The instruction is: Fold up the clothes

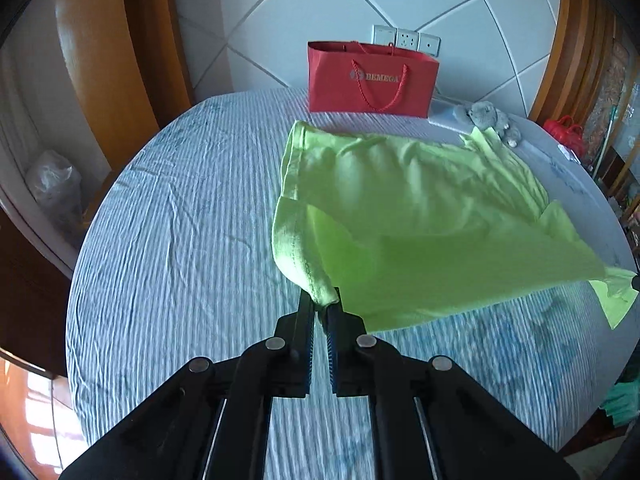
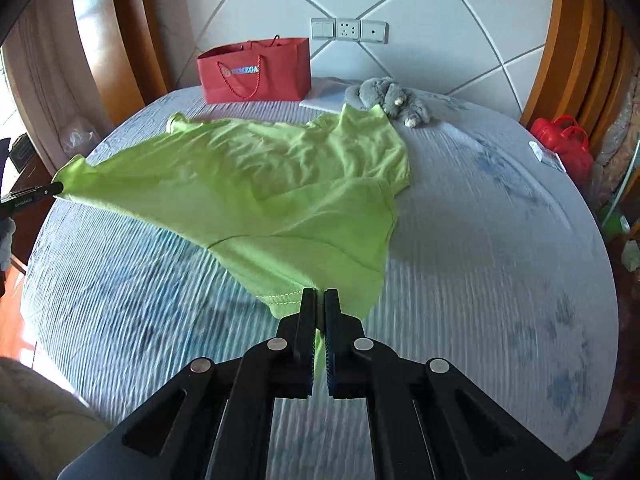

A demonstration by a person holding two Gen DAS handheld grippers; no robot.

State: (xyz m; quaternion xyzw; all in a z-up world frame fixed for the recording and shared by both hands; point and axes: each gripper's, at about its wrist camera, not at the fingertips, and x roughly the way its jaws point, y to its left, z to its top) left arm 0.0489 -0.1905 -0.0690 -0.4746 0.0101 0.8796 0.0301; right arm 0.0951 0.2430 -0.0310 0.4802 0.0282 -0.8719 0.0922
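Left claw (image 1: 320, 300) pressed together on a hemmed corner of the lime-green cotton T-shirt (image 1: 400, 200), lifted clear of the bed with the blue-and-white striped crinkled sheet (image 1: 180, 220). Right claw (image 2: 320, 300) likewise pinched shut on the opposite hem corner of the same shirt (image 2: 280, 184), a strip of green cloth showing between its fingers. Near edge of the shirt stretched in the air between the two claws; far part, with collar and sleeves, lying on the sheet well ahead of both. Underside of the raised cloth in shadow, folds there hard to read.

Seen from the left wrist, only a dark tip of the right claw (image 1: 635, 281) at the frame's right edge, the rest cut off. Seen from the right wrist, only the left claw's thin black fingertip (image 2: 40, 192) at the left edge, gripping the shirt.

Beyond the shirt, far ahead: a red paper gift bag with rope handles (image 1: 372, 78), upright against the white padded headboard (image 1: 360, 0); a grey plush toy (image 2: 390, 98) just past the collar, partly hidden by it. Sheet nearest the claws blurred. Red plastic container (image 2: 562, 146) off to the right, beyond the bed's edge, partly cut off.
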